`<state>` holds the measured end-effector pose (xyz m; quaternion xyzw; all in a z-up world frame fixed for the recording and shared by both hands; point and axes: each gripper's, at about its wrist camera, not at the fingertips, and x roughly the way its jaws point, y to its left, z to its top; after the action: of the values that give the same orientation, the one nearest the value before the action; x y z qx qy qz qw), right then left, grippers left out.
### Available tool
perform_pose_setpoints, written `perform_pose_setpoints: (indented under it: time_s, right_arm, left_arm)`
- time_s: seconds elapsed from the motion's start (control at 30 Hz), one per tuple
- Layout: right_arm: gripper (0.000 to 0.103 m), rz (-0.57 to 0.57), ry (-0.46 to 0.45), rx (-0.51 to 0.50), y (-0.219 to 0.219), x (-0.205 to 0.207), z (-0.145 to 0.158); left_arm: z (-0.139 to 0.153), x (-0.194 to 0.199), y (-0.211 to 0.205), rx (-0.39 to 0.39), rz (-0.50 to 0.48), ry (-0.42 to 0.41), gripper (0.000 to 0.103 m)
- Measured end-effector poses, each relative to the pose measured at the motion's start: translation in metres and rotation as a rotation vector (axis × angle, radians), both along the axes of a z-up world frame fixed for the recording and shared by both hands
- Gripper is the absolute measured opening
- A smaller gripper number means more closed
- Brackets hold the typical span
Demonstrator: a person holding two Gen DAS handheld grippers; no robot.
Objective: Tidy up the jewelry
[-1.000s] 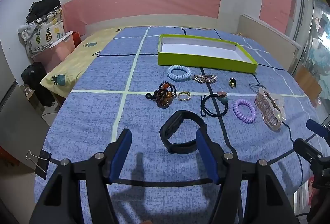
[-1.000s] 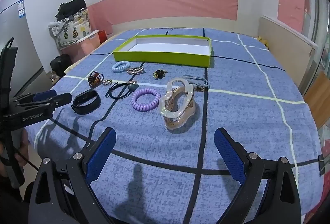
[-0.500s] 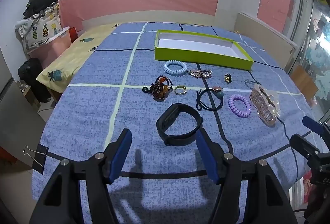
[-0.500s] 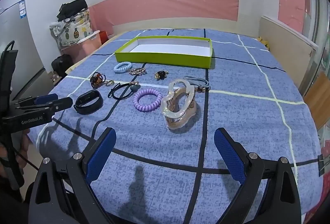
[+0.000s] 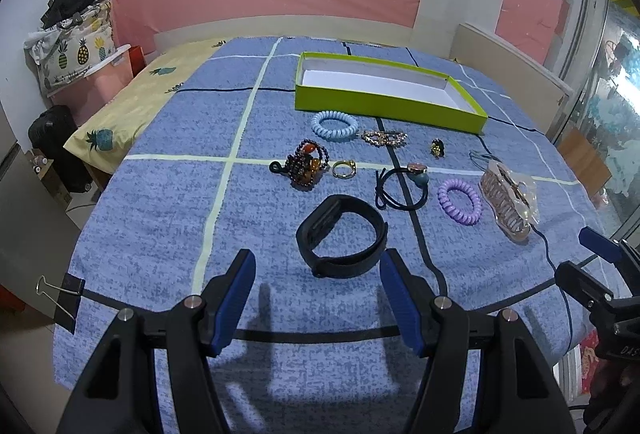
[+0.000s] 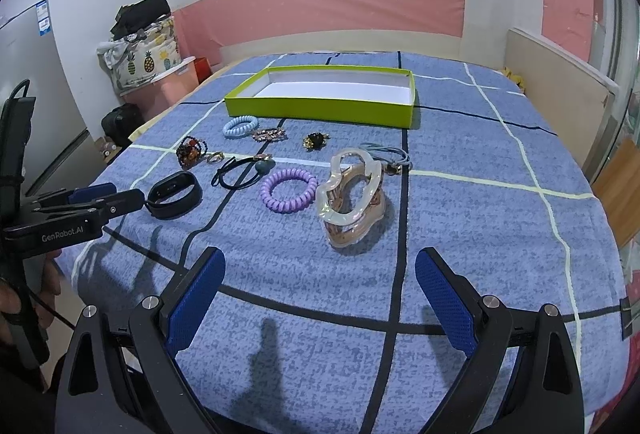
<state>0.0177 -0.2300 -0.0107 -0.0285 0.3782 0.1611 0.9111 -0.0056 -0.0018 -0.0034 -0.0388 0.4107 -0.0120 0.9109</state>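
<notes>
Left tool (image 5: pixel 316 278): nearest the viewer, blue-padded fingers spread wide, holding nothing, hovering just short of the wristband.
Right tool (image 6: pixel 320 276): blue-padded fingers spread wide, empty, poised above the near edge of the cloth, facing the hair claw.
Surface: blue checked cloth (image 5: pixel 160 194) over a bed-like surface, pinned at its near left corner by a black binder clip (image 5: pixel 60 292).
Near row: black looped wristband (image 5: pixel 342 242), lying between the left tool's fingertips in that view; translucent pinkish hair claw clip (image 6: pixel 352 190), standing on its edge ahead of the right tool.
Middle row: lilac spiral hair tie (image 6: pixel 288 190) just beside the claw clip; black elastic hair tie with a teal bead (image 5: pixel 400 188); small gold ring (image 5: pixel 344 168); dark amber-and-purple beaded bracelet (image 5: pixel 306 164); grey-blue cord hair tie (image 6: pixel 386 154) behind the claw clip.
Far row: pale blue spiral hair tie (image 5: pixel 334 126); pinkish chain bracelet (image 5: pixel 384 137); small black-and-gold trinket (image 5: pixel 437 147).
Destination: shallow lime-green box with white interior (image 5: pixel 384 106), beyond all items; the interior that shows holds nothing.
Progress: judged at the outset; every piece lies on the cloth, none boxed.
Remaining: all items await transfer; the wristband looks the likely first pick.
</notes>
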Motion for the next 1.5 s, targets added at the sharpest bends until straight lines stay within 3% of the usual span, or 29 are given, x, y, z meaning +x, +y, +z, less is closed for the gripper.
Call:
perform_pose_setpoints:
  time_s: [1.5]
  right_arm:
    - [0.096,0.006,0.006,-0.012,0.001,0.0037,-0.003]
  left_arm:
    - [0.0003,-0.0007,-0.0011,-0.002,-0.013,-0.012,0.066]
